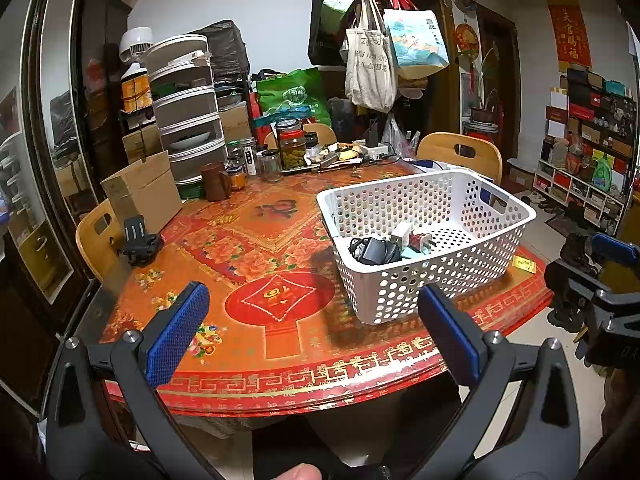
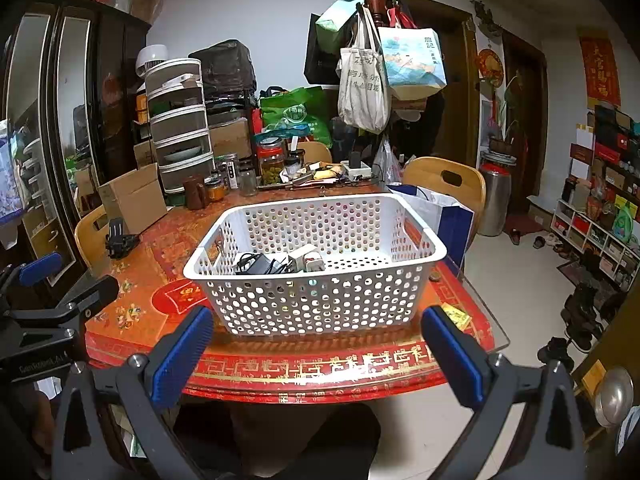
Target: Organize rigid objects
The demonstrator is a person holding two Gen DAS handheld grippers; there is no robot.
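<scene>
So, left to right across your table:

Far-left clutter: the cardboard box point(image 1: 142, 190), the brown mug point(image 1: 214, 181) and the jars point(image 1: 292, 148) crowd the far edge, likely parked there to keep the middle of the red patterned table point(image 1: 256, 344) free for sorting.

Black clip mount: the black clip mount point(image 1: 140, 242) sits at the left edge by a chair back, well apart from the basket; if it counts as one of the rigid things, it is yours to fetch on the left side.

Left gripper: your left gripper point(image 1: 312, 328) hovers off the near edge, its blue pads spread wide with nothing between them, so it is released and ready.

White perforated basket: the white perforated basket point(image 2: 316, 300) stands right of centre, near you, so both claws can reach over its rim.

Basket contents: a black adapter with its cord point(image 2: 260, 265) and white plugs point(image 2: 306, 260) lie bunched at the near-left of the basket floor, leaving the right part bare for more.

Right gripper: your right gripper point(image 2: 316, 344) faces the basket's near wall, fingers apart and empty.

Gold packet: a small gold packet point(image 2: 456, 316) lies on the table just right of the basket, near the corner, and looks like your easiest next pick.
</scene>
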